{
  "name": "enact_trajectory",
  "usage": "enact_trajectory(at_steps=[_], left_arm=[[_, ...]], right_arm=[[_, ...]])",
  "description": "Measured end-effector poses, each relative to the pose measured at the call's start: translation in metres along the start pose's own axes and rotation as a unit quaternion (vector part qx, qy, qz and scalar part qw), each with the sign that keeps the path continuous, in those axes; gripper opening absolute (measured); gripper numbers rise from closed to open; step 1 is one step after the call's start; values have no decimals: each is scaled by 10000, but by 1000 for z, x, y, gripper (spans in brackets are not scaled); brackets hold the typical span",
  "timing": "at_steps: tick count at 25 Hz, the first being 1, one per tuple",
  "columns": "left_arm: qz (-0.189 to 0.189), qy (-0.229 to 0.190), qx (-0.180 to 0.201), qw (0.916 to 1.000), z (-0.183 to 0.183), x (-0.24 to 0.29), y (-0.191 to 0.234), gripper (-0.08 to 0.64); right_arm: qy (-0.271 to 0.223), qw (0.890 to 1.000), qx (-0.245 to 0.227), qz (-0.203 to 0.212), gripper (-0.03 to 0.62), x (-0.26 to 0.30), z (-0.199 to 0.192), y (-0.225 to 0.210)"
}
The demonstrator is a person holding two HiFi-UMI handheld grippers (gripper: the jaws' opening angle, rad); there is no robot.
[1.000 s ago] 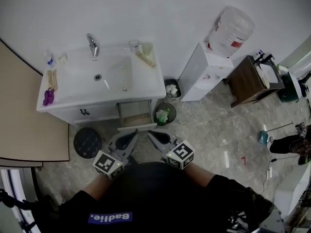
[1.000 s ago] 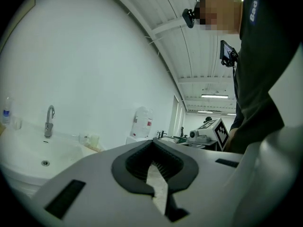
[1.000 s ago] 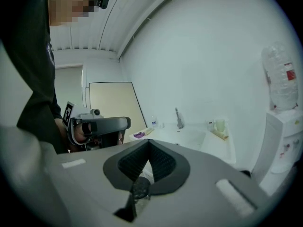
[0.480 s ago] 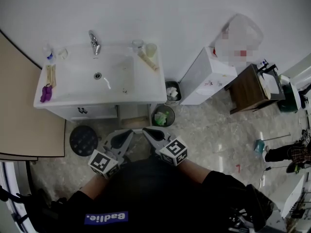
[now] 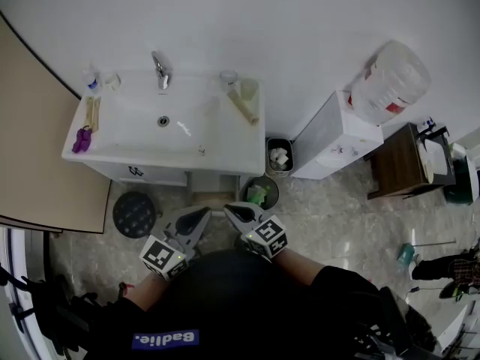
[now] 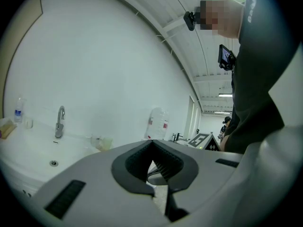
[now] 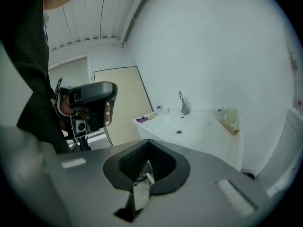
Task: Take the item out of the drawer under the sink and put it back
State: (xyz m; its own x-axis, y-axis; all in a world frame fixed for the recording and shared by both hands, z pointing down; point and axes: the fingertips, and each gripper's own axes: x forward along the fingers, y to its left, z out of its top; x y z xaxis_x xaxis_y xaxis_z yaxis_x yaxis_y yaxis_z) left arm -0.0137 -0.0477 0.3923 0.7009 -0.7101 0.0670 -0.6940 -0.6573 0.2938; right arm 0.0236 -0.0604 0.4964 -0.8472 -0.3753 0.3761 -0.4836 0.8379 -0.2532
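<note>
The drawer (image 5: pixel 212 195) under the white sink (image 5: pixel 142 130) stands partly out, its tan inside showing; I cannot make out any item in it. In the head view my left gripper (image 5: pixel 205 211) and right gripper (image 5: pixel 227 209) are side by side just in front of the drawer's front edge, tips pointing at it. Both sets of jaws look shut with nothing clearly between them. The left gripper view has my left gripper (image 6: pixel 152 146) level with the basin rim and the faucet (image 6: pixel 59 122). From the right gripper view, my right gripper (image 7: pixel 148 146) looks across the sink (image 7: pixel 189 126).
Two small bins stand right of the vanity, one with green waste (image 5: pixel 259 193), one with white (image 5: pixel 279 156). A black round stool (image 5: pixel 135 214) sits to the left by a beige door (image 5: pixel 37 148). A water dispenser (image 5: pixel 330 137) and wooden table (image 5: pixel 401 167) stand further right.
Both grippers have drifted a little across the floor in front of the vanity. Less of the drawer now shows from under the basin. Both jaws stayed shut.
</note>
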Motion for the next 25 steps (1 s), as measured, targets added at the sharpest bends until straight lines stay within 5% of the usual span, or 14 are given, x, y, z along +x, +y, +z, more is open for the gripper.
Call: enact_trajectory(at_steps=[8,25], left_arm=[[209,5,175,9996,0,-1,13,6],[281,76,-123,9995,-15,-4,41,6]], right_arm=[[387,9990,58,217,-5,36,-25,-29],[1390,9892,-185,417,-5,111,-109,-55]])
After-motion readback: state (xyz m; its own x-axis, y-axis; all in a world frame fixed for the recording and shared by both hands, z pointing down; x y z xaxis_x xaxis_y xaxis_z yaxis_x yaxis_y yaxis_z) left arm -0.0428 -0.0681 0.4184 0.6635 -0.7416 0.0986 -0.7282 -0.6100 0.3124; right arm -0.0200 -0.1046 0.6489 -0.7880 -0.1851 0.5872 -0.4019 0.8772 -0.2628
